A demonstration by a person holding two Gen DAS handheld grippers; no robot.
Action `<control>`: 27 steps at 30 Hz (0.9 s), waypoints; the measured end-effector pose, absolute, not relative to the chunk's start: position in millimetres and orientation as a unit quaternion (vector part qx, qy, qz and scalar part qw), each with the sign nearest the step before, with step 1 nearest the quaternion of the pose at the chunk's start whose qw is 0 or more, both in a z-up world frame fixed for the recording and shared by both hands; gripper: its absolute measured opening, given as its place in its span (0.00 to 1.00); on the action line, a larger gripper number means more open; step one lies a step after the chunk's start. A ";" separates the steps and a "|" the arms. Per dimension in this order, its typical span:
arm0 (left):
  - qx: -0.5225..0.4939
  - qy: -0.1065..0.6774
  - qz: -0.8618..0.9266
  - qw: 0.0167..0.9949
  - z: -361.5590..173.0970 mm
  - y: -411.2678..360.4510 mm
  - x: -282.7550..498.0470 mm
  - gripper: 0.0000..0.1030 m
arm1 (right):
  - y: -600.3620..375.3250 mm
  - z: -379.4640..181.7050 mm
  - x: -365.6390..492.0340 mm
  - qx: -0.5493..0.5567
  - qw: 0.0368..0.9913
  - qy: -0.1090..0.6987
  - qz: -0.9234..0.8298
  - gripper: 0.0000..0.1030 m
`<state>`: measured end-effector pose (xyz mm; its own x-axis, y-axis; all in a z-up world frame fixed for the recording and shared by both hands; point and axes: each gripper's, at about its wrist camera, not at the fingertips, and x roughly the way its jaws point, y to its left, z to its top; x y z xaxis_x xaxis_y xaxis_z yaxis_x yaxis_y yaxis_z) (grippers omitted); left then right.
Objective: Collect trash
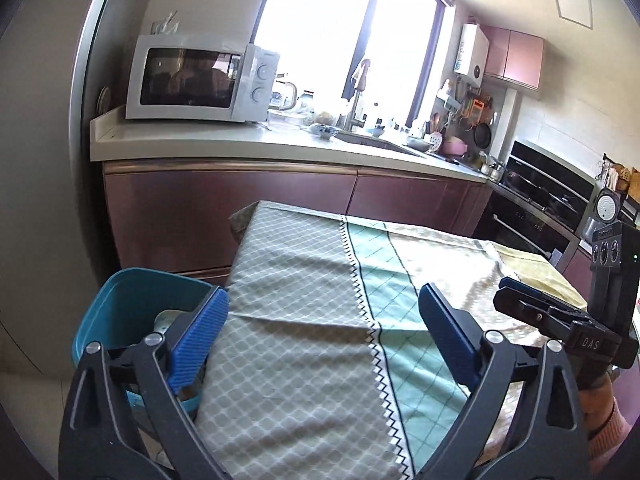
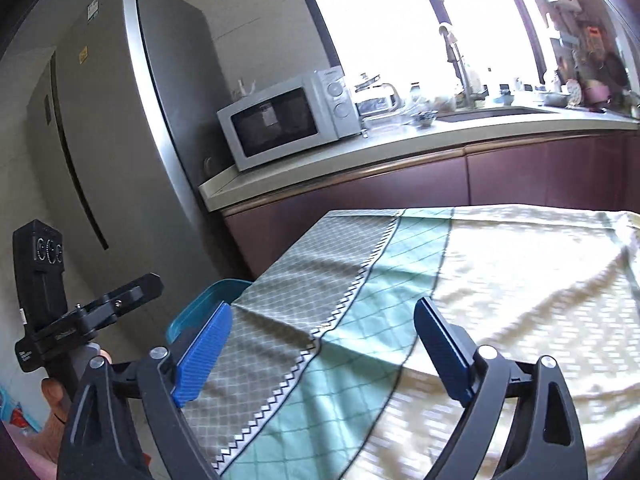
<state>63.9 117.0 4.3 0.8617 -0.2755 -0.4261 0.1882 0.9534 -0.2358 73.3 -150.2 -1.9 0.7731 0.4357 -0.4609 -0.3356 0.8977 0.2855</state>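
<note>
A teal trash bin (image 1: 120, 300) stands on the floor against the table's left side, with pale scraps inside it; its rim (image 2: 208, 296) also shows in the right wrist view. My left gripper (image 1: 325, 300) is open over the cloth-covered table (image 1: 304, 280), its left finger (image 1: 196, 344) in front of the bin, with nothing between the pads. My right gripper (image 2: 324, 310) is open over the same cloth (image 2: 500, 280) and also holds nothing. Each gripper shows in the other's view, at the right edge (image 1: 520, 300) and at the left edge (image 2: 132, 292). No trash shows on the cloth.
Behind the table runs a kitchen counter (image 1: 224, 144) with a microwave (image 1: 200, 80), a sink with a tap (image 1: 360, 100) and crockery. A tall fridge (image 2: 120, 120) stands at the left. An oven and hob (image 1: 540, 200) sit at the right.
</note>
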 end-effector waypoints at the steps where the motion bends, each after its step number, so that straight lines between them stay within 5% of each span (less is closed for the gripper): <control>1: -0.087 0.225 -0.132 0.961 6.1 109.4 59.4 0.95 | -158.1 -0.7 68.3 0.089 0.943 0.259 0.190 0.91; 27: -0.027 0.146 -0.047 0.988 8.9 52.9 -5.0 0.95 | -213.5 -3.2 -6.3 0.056 0.982 0.173 0.053 0.94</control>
<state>-5.0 52.9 8.9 0.9527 -0.1015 -0.2866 0.0858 0.9941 -0.0668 -6.3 -213.5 -3.2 0.9345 0.1241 -0.3337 -0.0855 0.9881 0.1281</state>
